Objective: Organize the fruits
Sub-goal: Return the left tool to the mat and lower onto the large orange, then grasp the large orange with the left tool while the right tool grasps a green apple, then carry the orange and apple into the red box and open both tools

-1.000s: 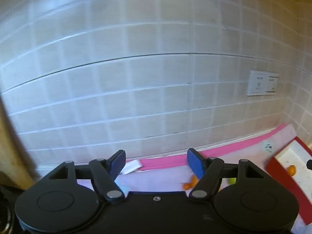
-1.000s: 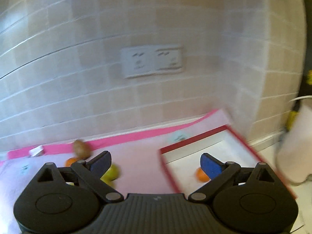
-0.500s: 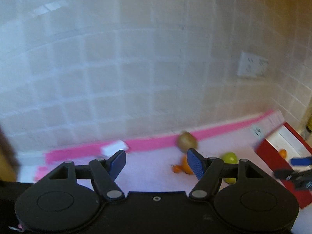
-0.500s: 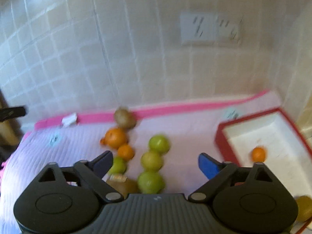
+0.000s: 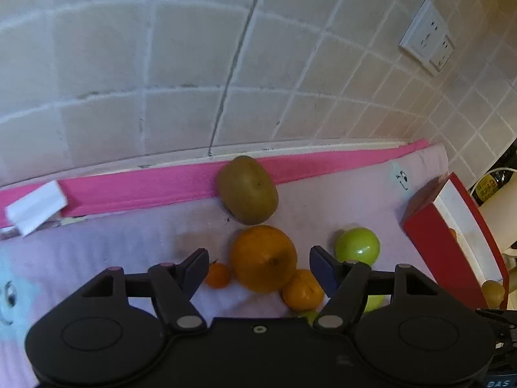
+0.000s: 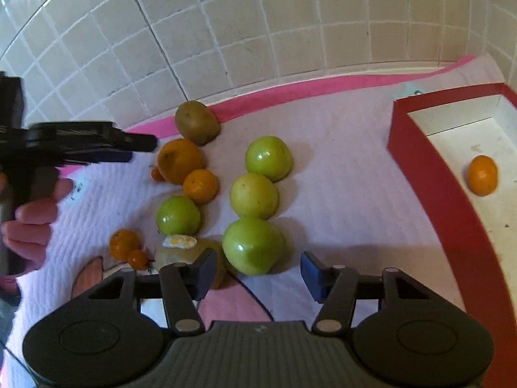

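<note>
Fruit lies on a pale quilted mat [image 6: 339, 174]. My left gripper [image 5: 258, 266] is open, its fingers either side of a large orange [image 5: 263, 257], with a small orange [image 5: 303, 290], a tiny orange [image 5: 218, 275], a kiwi [image 5: 247, 189] and a green apple [image 5: 357, 245] close by. My right gripper [image 6: 255, 274] is open just above the nearest green apple [image 6: 252, 245]. Other green apples [image 6: 253, 195] [image 6: 269, 157] [image 6: 178, 215] lie beyond it. The left gripper [image 6: 122, 148] shows beside the large orange [image 6: 179, 160].
A red tray with a white floor [image 6: 429, 161] stands at the right and holds a small orange [image 6: 481, 175]. A tiled wall [image 6: 226, 32] with a socket [image 5: 426, 37] backs the mat. A bottle [image 5: 488, 186] stands behind the tray. A hand [image 6: 29, 223] holds the left gripper.
Both grippers have tipped down from facing the wall and moved in over the fruit pile. The left one now straddles the large orange; the right one is close to the nearest green apple.
</note>
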The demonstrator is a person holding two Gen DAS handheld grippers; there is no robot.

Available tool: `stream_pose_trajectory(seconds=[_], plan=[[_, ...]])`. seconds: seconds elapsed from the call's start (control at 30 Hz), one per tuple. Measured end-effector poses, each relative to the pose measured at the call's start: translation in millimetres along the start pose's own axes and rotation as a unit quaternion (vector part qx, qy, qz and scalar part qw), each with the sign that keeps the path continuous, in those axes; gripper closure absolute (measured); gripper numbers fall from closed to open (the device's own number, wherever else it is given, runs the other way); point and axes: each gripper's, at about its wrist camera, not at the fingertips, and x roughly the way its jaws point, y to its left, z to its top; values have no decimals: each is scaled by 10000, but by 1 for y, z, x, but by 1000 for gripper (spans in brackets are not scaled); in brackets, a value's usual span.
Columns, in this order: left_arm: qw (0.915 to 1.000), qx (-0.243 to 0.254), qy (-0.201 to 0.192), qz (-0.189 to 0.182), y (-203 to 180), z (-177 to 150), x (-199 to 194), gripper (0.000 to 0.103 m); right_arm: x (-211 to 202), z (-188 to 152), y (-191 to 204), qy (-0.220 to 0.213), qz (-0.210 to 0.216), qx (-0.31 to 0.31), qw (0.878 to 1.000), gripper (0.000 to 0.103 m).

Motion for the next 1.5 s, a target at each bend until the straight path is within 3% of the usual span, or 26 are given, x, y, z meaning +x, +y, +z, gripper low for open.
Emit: stream_pose_trajectory(seconds=[0.13, 0.47, 0.63, 0.93, 1.27, 1.5], plan=[[9998, 85, 105, -136, -3, 1, 16, 21, 10, 8, -2, -15, 61, 231, 9997, 44], [9996, 33, 251, -144, -4, 4, 44, 25, 45, 12, -20, 468, 274, 1028, 9932, 46], [9994, 113, 312, -66, -7, 4, 50, 36, 46, 10, -27, 464, 404, 1280, 9899, 47], [9997, 130, 178, 99, -11, 1, 43, 37, 41, 8, -30, 352, 421, 1399, 9886, 48], [9990, 303, -275, 152, -42, -2, -14, 37, -15, 1, -41, -187, 561, 1453, 9876, 48], [9928, 761, -904, -182, -115, 18, -56, 37, -90, 4, -59, -996, 378, 1352, 9851, 48]])
